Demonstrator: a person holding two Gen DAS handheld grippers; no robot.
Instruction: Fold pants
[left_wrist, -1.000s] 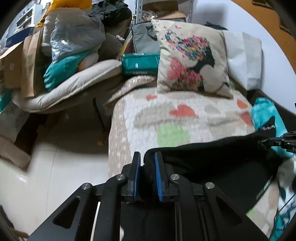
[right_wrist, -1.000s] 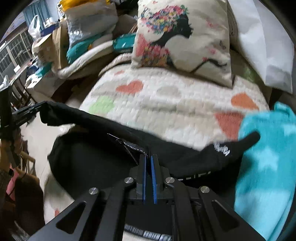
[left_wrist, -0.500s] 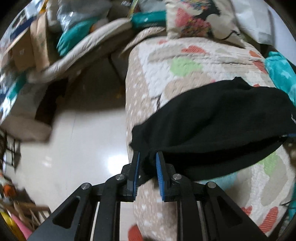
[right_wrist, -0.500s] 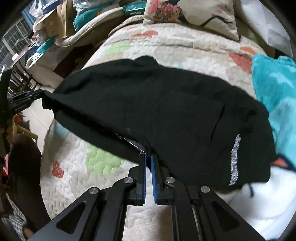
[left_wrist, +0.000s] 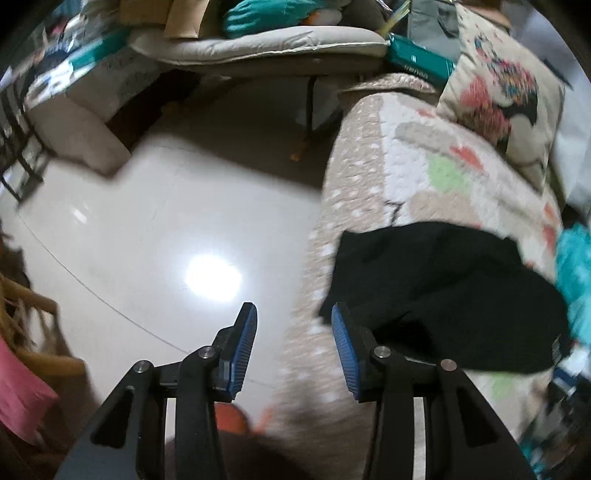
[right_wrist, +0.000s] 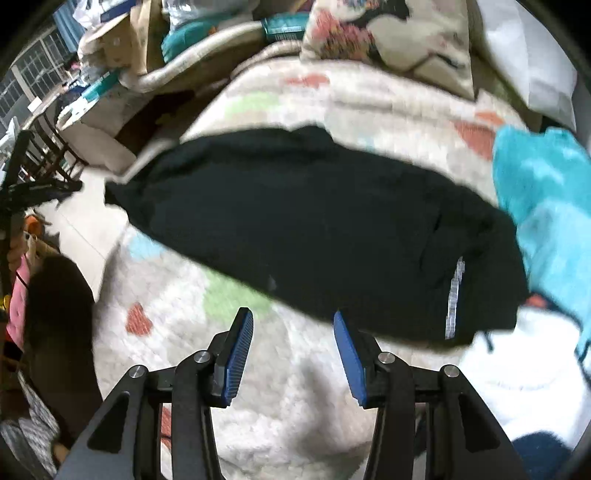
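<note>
Moved: both grippers, left (left_wrist: 293, 325) and right (right_wrist: 293, 330), let go, fingers now apart
Pants: one (right_wrist: 314, 225), folded
Surface: quilt (right_wrist: 280, 365)
Room: cluttered

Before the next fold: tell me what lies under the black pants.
The black pants lie on the heart-patterned quilt, their right end against a turquoise blanket. Anything else beneath the cloth is covered.

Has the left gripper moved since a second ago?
Yes. The left gripper has let go of the black pants, opened and swung leftward off the quilted bed, so it now hangs half over the floor.
</note>
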